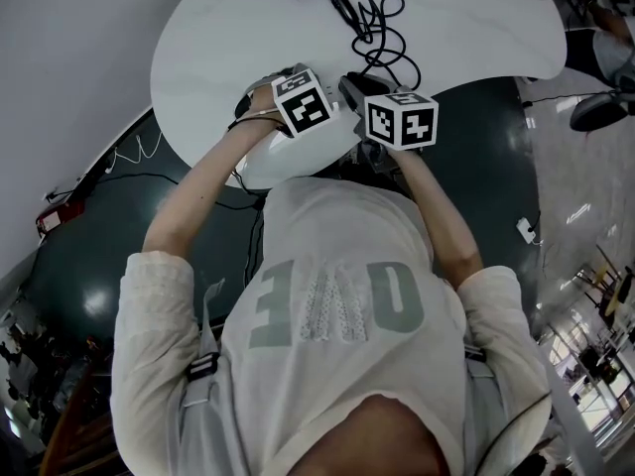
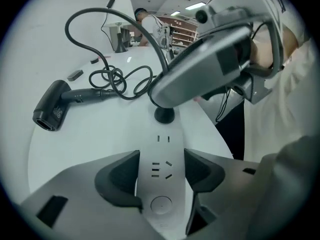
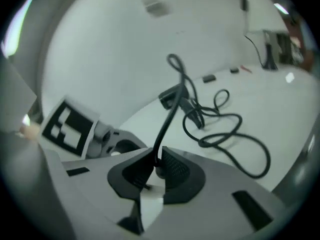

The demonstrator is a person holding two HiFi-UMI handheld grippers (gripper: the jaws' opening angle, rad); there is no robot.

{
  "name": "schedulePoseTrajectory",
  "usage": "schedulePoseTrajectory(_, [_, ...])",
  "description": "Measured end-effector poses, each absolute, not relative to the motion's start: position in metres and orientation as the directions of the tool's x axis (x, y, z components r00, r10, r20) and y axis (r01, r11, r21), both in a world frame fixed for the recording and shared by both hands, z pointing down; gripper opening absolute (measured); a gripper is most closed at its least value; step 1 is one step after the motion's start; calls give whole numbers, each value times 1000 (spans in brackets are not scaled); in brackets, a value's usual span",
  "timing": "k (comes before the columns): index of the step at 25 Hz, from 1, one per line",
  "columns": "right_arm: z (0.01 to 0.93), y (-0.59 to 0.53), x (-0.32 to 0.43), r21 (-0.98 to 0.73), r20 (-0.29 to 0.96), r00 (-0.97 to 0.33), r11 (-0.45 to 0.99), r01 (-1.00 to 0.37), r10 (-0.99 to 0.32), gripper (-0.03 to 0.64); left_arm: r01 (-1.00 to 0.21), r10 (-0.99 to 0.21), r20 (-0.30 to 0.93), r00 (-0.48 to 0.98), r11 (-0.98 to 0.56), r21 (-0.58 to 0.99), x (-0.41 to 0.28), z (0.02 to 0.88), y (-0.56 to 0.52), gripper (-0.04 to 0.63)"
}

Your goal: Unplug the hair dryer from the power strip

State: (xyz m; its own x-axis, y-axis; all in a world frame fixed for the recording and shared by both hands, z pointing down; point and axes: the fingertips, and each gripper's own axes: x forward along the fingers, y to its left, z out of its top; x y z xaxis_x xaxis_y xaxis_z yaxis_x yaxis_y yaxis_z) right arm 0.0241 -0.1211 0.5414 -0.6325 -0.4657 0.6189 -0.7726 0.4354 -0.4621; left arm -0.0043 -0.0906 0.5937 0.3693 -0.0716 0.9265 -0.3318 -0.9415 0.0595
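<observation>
Clamps left gripper jaws on the power strip, lower centre, to anchor it; holds right gripper jaws tight on the plug just above, for pulling out.

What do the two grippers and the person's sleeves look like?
Both grippers are grey plastic shells. The left gripper has two black, rounded pads; the right gripper has the same, finely ribbed. Each carries a white cube with black square markers. The person wears a pale shirt with grey letters and short sleeves.
</observation>
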Motion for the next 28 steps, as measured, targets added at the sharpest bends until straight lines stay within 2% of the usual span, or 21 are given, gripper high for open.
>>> schedulePoseTrajectory(2, [539,-127,26,-568,604,-648,320,-759,-465,54,-358,-87,923,376,-932,58,-4,592,-91,273])
schedulePoseTrajectory(5, [529,-126,24,-436,606,-632,463,-772,-483,49,-367,-88,922,376,-928,61,-3,593,-91,273])
schedulePoseTrajectory(6, [515,-130,28,-423,572,-639,483,-767,-514,49,-363,-87,922,377,-930,61,-3,593,-91,273])
schedulePoseTrajectory(9, [434,-176,65,-457,414,-636,455,-764,-652,49,-351,-93,916,391,-935,55,-6,593,-91,273])
schedulePoseTrajectory(12, [386,-202,100,-349,383,-593,484,-803,-708,50,-355,-95,916,389,-933,55,-8,592,-88,273])
schedulePoseTrajectory(17, [390,-184,114,-318,398,-587,494,-809,-705,51,-363,-91,921,379,-930,58,-3,591,-88,273])
schedulePoseTrajectory(28, [407,-174,85,-329,412,-628,534,-778,-661,51,-369,-91,922,376,-927,59,-4,591,-89,273])
